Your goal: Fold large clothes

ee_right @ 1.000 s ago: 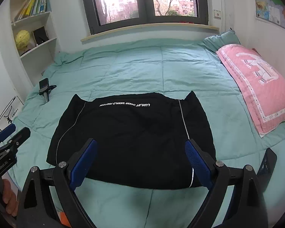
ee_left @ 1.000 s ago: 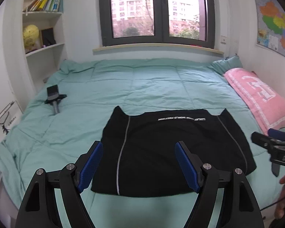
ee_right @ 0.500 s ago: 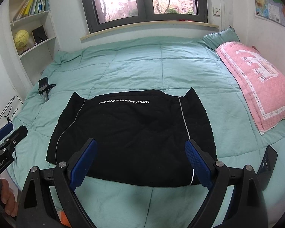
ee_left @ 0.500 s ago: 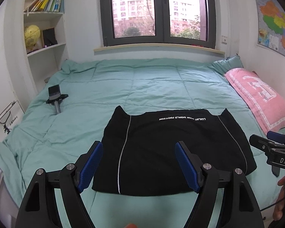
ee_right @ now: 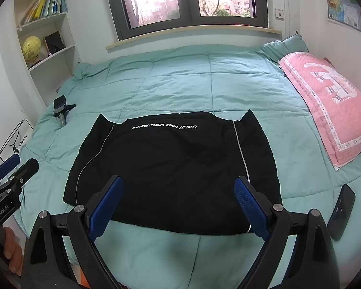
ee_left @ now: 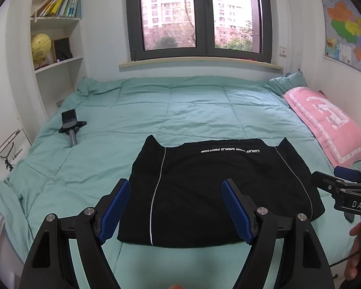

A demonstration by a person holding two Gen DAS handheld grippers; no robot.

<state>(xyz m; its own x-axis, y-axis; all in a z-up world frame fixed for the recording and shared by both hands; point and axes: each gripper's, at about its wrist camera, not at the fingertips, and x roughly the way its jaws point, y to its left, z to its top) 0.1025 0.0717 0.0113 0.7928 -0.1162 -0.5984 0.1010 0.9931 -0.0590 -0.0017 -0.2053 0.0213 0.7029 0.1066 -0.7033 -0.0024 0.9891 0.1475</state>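
A black garment [ee_left: 216, 187] with white side stripes and white lettering lies folded flat on the teal quilt [ee_left: 180, 110]; it also shows in the right wrist view [ee_right: 173, 168]. My left gripper [ee_left: 175, 195] is open and empty, held above the garment's near left part. My right gripper [ee_right: 178, 192] is open and empty, held above the garment's near edge. Each gripper shows at the edge of the other's view: the right gripper [ee_left: 344, 183] and the left gripper [ee_right: 14, 168].
A pink pillow [ee_right: 325, 106] lies along the right of the bed. A phone on a small stand [ee_left: 71, 125] sits on the quilt at left. A dark phone [ee_right: 341, 207] lies near the bed's right front edge. Shelves with books and a yellow globe [ee_left: 41, 48] stand at left.
Both grippers have drawn back and risen slightly from the garment. The jaws stay open and the garment has not moved.
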